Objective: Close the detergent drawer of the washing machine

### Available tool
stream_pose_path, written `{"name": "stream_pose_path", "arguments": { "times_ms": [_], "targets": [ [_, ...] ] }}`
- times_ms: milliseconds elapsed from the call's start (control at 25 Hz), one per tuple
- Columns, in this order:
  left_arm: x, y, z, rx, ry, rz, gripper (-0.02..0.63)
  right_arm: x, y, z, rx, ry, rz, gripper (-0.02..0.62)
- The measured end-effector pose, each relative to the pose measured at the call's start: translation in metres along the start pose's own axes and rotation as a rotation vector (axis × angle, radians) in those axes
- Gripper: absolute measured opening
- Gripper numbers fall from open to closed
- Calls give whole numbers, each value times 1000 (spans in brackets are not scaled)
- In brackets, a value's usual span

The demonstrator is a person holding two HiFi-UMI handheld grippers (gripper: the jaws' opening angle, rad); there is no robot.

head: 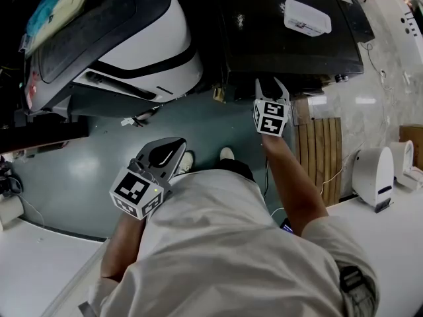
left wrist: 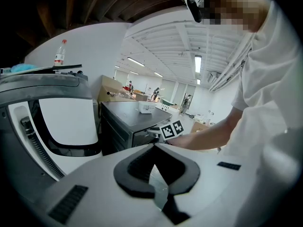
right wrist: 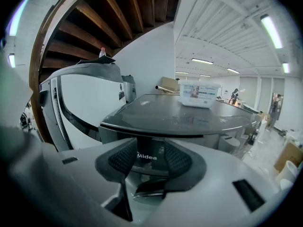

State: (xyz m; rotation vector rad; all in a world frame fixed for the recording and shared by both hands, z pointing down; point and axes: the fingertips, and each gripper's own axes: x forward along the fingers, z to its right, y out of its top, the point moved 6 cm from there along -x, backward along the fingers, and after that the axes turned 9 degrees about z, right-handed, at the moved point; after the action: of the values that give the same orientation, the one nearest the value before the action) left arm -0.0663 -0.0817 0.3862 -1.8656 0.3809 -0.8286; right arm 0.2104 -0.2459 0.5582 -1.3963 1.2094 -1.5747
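Note:
The dark washing machine (head: 291,38) stands ahead, and its front edge is just past my right gripper (head: 271,84). In the right gripper view the gripper (right wrist: 150,159) is open, and its black pads (right wrist: 124,161) frame the machine's front panel with the Midea logo (right wrist: 147,156). I cannot tell whether the detergent drawer is flush with that front. My left gripper (head: 177,144) hangs lower left over the floor, away from the machine. Its jaws are shut on nothing (left wrist: 152,148). From the left gripper view, the right gripper's marker cube (left wrist: 171,129) sits at the machine's front.
A big white-and-black machine (head: 132,38) stands to the left of the washer. A white box (head: 307,16) lies on the washer's top. There is a wooden slatted panel (head: 324,157) and white devices (head: 373,174) to the right, and a white table edge (head: 26,256) at lower left.

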Motion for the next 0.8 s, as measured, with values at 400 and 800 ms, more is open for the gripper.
{"name": "stream_pose_path", "arguments": {
  "times_ms": [400,800],
  "targets": [
    [4,2,-4,-4,-4,5,-5,4,2,0,-1,-17,4,183],
    [7,2,-8,-6,-10,-11,-5,8,2,-1,28,-43,13,183]
  ]
}}
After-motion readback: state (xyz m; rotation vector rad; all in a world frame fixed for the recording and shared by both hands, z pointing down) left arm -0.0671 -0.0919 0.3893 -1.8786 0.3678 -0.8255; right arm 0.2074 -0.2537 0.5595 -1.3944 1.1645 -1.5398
